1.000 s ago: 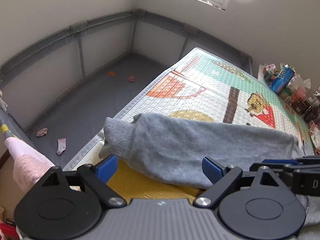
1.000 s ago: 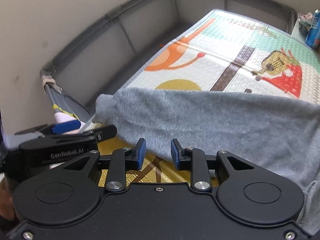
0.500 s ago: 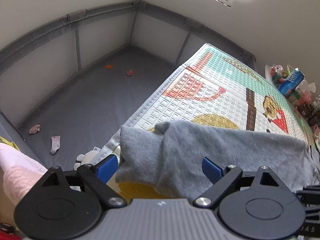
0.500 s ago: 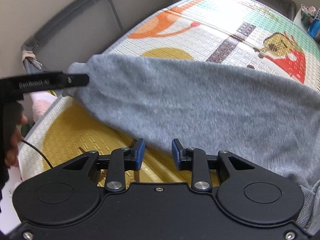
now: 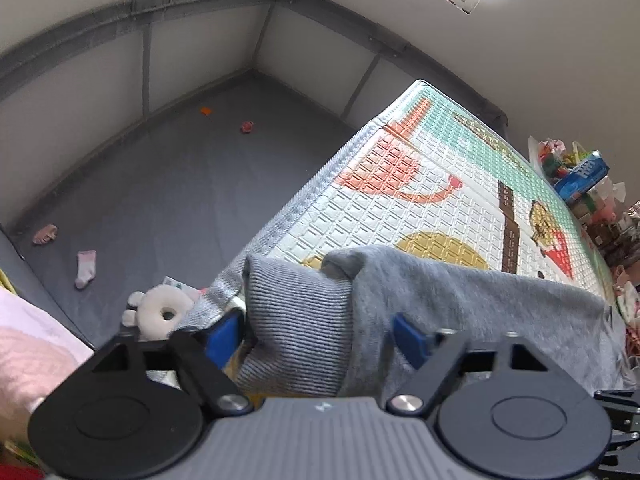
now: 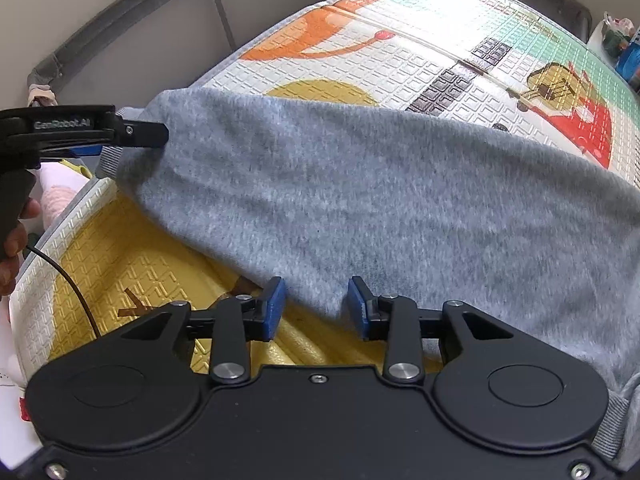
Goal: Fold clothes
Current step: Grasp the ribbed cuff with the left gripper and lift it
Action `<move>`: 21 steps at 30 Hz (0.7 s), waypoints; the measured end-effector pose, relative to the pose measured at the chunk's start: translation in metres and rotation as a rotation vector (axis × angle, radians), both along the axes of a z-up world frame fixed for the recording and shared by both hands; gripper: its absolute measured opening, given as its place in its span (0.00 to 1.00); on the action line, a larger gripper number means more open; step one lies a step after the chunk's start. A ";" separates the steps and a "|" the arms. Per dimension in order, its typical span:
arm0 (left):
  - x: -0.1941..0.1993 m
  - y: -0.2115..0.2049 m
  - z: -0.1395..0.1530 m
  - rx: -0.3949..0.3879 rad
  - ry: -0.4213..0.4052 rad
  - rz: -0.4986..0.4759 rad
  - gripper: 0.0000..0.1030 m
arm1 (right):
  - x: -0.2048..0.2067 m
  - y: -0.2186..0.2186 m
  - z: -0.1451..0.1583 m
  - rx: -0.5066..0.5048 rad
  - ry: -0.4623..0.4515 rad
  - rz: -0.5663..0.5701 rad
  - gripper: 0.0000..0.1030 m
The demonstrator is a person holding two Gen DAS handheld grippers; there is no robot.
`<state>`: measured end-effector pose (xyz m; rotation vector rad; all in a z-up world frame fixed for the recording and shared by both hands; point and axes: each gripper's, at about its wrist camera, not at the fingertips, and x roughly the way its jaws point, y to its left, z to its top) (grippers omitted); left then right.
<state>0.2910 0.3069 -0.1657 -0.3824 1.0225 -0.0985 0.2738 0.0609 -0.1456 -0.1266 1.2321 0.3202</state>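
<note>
A grey sweatshirt sleeve point(image 6: 360, 200) lies stretched across the patterned play mat point(image 6: 400, 64). Its ribbed cuff point(image 5: 296, 320) sits between the blue pads of my left gripper point(image 5: 316, 336), whose jaws are closing around it; the pads stand at the cuff's sides without clearly squeezing it. In the right wrist view a left finger point(image 6: 144, 135) touches the sleeve's end. My right gripper point(image 6: 316, 308) points down at the sleeve's near edge. Its jaws are opening, and the cloth edge hangs loose between the pads.
Beyond the mat's left edge a grey fenced floor point(image 5: 160, 184) holds a small sock point(image 5: 85, 268), other small items and a white plush toy point(image 5: 160, 314). Pink cloth point(image 5: 32, 352) lies at the near left. Boxes and toys point(image 5: 580, 172) crowd the far right.
The left gripper came down closer to the cuff and its pads narrowed around it. The right gripper sank toward the mat and its pads spread slightly. The sleeve end shifted a little.
</note>
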 end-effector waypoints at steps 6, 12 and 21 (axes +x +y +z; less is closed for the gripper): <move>0.001 -0.003 0.000 -0.017 0.004 -0.013 0.33 | 0.001 -0.001 0.000 0.006 -0.004 -0.003 0.32; -0.002 -0.008 0.014 -0.031 -0.017 -0.018 0.19 | -0.003 -0.001 0.000 0.004 -0.033 -0.001 0.21; -0.009 -0.014 0.050 -0.059 -0.097 -0.032 0.17 | -0.002 -0.019 0.010 0.082 -0.035 -0.072 0.02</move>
